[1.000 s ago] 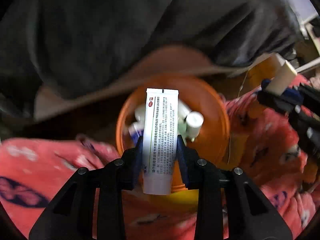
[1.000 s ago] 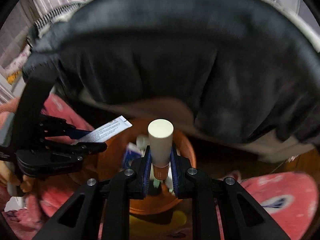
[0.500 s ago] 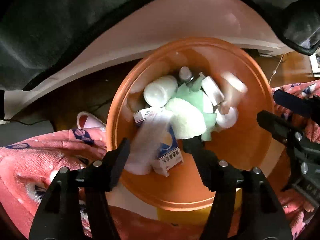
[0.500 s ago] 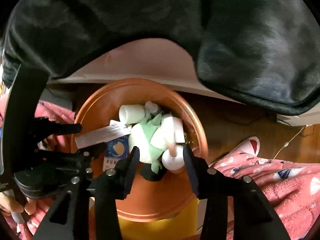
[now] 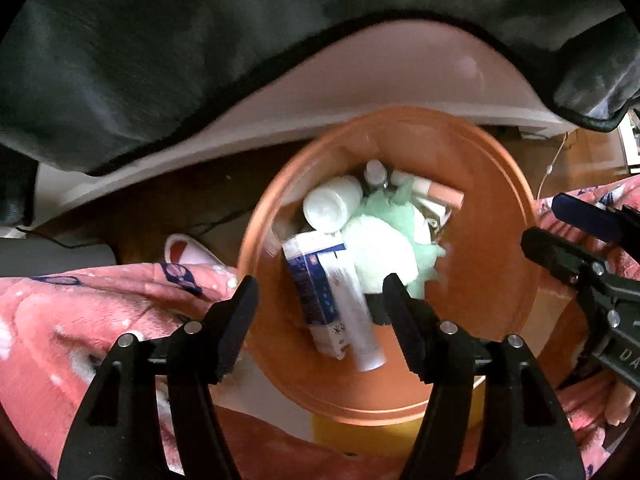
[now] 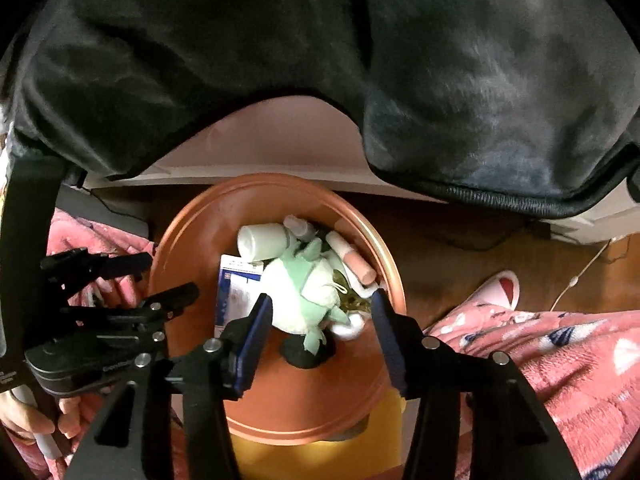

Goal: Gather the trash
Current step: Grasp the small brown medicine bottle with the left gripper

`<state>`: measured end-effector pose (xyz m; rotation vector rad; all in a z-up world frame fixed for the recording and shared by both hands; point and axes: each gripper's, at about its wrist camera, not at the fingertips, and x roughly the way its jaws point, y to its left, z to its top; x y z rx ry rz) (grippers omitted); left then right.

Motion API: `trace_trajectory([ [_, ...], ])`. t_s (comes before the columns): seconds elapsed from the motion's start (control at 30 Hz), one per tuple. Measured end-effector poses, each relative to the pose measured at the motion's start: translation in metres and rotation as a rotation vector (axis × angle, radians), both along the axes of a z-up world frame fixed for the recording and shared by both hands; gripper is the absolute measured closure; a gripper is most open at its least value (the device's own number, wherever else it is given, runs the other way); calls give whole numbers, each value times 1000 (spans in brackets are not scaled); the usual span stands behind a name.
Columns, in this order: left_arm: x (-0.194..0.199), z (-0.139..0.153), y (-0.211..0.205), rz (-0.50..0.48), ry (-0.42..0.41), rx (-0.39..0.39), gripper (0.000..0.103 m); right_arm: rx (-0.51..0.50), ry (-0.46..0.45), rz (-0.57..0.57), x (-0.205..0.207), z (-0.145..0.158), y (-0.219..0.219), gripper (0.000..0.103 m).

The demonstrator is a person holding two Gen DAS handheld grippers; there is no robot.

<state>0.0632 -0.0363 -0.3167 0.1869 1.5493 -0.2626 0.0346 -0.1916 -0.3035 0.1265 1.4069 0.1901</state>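
Both tools now hang wide and empty over the round orange plastic bin (image 5: pixel 496 280): the left tool (image 5: pixel 320 300) has dropped its soft white printed tube (image 5: pixel 352 312) onto a blue-white carton, the right tool (image 6: pixel 320 320) its peach-bodied stick (image 6: pixel 358 266) beside crumpled green tissue. 2 more pieces appear collected.

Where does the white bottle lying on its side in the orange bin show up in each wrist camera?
Left wrist: white bottle lies just above centre, upper left of the trash pile.
Right wrist: white bottle lies left of centre, at the pile's upper left.
Shared landmark: the green and white plush beside it.
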Motion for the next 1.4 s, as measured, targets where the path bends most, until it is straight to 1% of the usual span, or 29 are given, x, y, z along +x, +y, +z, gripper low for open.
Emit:
trace_trajectory([
  [0.03,-2,8,0,-3,-34,-1,40,-10,-20,7,-2,4,2,52],
  [0.07,-3,14,0,-5,-59,-6,40,-21,-51,15,-4,12,4,49],
  [0.1,-5,24,1,-7,-95,-12,40,-30,-76,19,-5,18,5,45],
  [0.13,-7,33,2,-7,-130,-13,40,-43,-116,24,-8,28,6,43],
  [0.17,-11,46,4,-8,-182,-13,40,-54,-152,29,-10,37,7,40],
  [0.2,-13,54,5,-8,-213,-14,40,-63,-198,36,-14,49,8,38],
  [0.27,-20,80,10,-4,-303,-26,39,-70,-255,41,-20,64,7,35],
  [0.33,-27,105,16,4,-395,-38,35,-69,-321,40,-27,83,5,34],
  [0.4,-34,131,21,8,-491,-46,35,-49,-381,31,-33,103,2,34],
  [0.5,-41,169,29,23,-614,-57,35,-11,-454,8,-40,133,-6,33],
  [0.53,-42,184,34,36,-660,-70,33,2,-476,2,-42,141,-7,33],
  [0.6,-39,208,43,64,-724,-96,27,21,-537,-8,-48,163,-12,30],
  [0.67,-32,226,50,78,-768,-119,20,28,-587,-11,-52,181,-13,28],
  [0.73,-17,245,57,93,-816,-114,16,41,-628,-10,-56,197,-14,27],
  [0.8,-2,254,61,96,-841,-102,15,61,-655,-9,-59,208,-15,24],
  [0.9,34,273,68,97,-860,-99,15,72,-679,1,-59,219,-15,24],
  [0.93,52,279,68,90,-861,-119,15,69,-683,6,-58,220,-15,24],
  [1.0,80,286,68,81,-868,-135,15,62,-685,15,-54,222,-13,24],
  [1.03,104,289,64,62,-858,-135,15,61,-682,16,-51,221,-11,24],
  [1.07,121,289,62,55,-848,-132,15,66,-679,14,-50,220,-11,24],
  [1.13,167,290,56,40,-826,-120,15,92,-670,9,-47,219,-13,24],
  [1.17,179,288,53,39,-819,-112,15,111,-663,5,-45,218,-14,24],
  [1.23,221,286,47,47,-804,-70,15,127,-653,2,-40,216,-16,24],
  [1.33,262,283,39,31,-786,-33,15,124,-630,4,-31,212,-16,23],
  [1.4,287,278,31,21,-764,-22,15,121,-612,2,-23,208,-18,23],
])
